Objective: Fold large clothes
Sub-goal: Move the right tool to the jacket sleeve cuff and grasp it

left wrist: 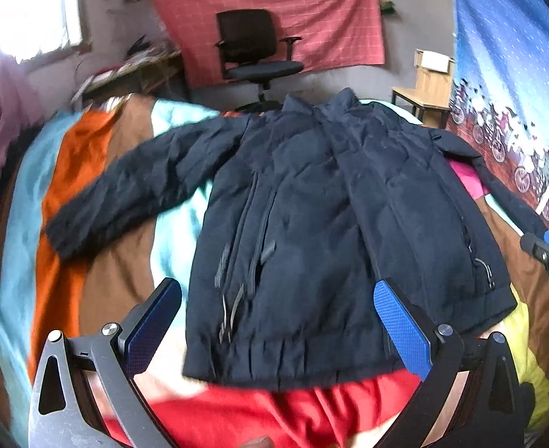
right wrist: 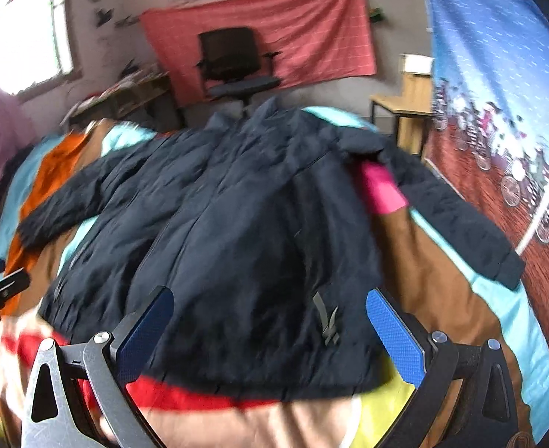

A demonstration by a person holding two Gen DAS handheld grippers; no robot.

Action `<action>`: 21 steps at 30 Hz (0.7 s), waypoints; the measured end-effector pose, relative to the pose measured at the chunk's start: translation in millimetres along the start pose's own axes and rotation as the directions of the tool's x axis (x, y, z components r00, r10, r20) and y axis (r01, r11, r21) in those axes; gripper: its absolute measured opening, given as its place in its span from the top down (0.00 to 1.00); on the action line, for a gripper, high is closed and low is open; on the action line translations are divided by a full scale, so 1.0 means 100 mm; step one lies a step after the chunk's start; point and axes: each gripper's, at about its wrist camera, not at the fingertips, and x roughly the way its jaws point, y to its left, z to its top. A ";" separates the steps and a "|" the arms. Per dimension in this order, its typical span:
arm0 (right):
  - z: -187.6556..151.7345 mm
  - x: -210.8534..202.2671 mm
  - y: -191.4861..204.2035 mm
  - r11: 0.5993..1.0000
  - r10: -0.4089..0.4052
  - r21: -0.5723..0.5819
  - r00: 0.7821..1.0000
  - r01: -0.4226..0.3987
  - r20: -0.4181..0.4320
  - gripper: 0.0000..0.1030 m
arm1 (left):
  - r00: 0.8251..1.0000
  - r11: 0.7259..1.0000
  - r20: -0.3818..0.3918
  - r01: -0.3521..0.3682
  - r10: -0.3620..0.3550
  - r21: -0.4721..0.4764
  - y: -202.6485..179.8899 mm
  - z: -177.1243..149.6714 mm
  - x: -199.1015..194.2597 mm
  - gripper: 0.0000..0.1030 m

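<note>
Jacket (left wrist: 311,224), dark navy and puffy, lies spread front-up on the bed (left wrist: 117,272), which we see covered in a patchwork of orange, brown, light blue, red and yellow. Its collar points to the far side, its hem lies near us, and its left sleeve (left wrist: 125,186) stretches out over the orange and brown patches. The right sleeve (right wrist: 457,216) runs along the right edge of the bed, with a pink patch (right wrist: 380,190) showing beside it. We hold the left gripper (left wrist: 278,324) above the near hem, jaws wide apart and grasping nothing. Our right gripper (right wrist: 270,336) hangs over the hem's right part, jaws likewise spread and empty. Beyond the bed stands a black office chair (left wrist: 255,48) before a red wall cloth (left wrist: 334,18).
</note>
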 end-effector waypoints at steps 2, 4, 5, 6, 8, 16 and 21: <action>0.09 0.06 -0.15 0.998 -0.025 0.054 1.000 0.024 0.016 0.00 | 1.000 0.999 0.011 -0.014 0.013 0.036 -0.02 0.18 0.01 0.02; 0.17 0.12 -0.30 0.993 -0.050 0.104 0.998 0.046 0.035 0.00 | 1.000 0.998 0.008 -0.015 0.014 0.060 -0.04 0.31 0.05 0.02; 0.20 0.14 -0.39 0.989 -0.065 0.133 0.997 0.059 0.042 0.00 | 1.000 0.997 -0.005 -0.012 0.013 0.071 -0.06 0.38 0.10 0.02; 0.22 0.16 -0.47 0.985 -0.077 0.155 0.996 0.069 0.045 0.00 | 1.000 0.997 -0.019 -0.010 0.012 0.079 -0.08 0.44 0.14 0.02; 0.25 0.21 -0.70 0.965 -0.112 0.243 0.993 0.099 0.039 0.00 | 0.999 0.996 -0.045 -0.005 0.010 0.094 -0.14 0.57 0.25 0.02; 0.33 0.47 -1.29 0.918 -0.173 0.361 0.985 0.162 -0.002 0.00 | 0.999 0.994 0.034 0.037 -0.041 0.103 -0.53 1.12 0.82 0.02; 0.34 0.58 -1.42 0.895 -0.272 0.365 0.962 0.256 -0.007 0.00 | 0.990 0.983 -0.006 0.143 -0.143 0.112 -0.76 1.34 1.29 0.02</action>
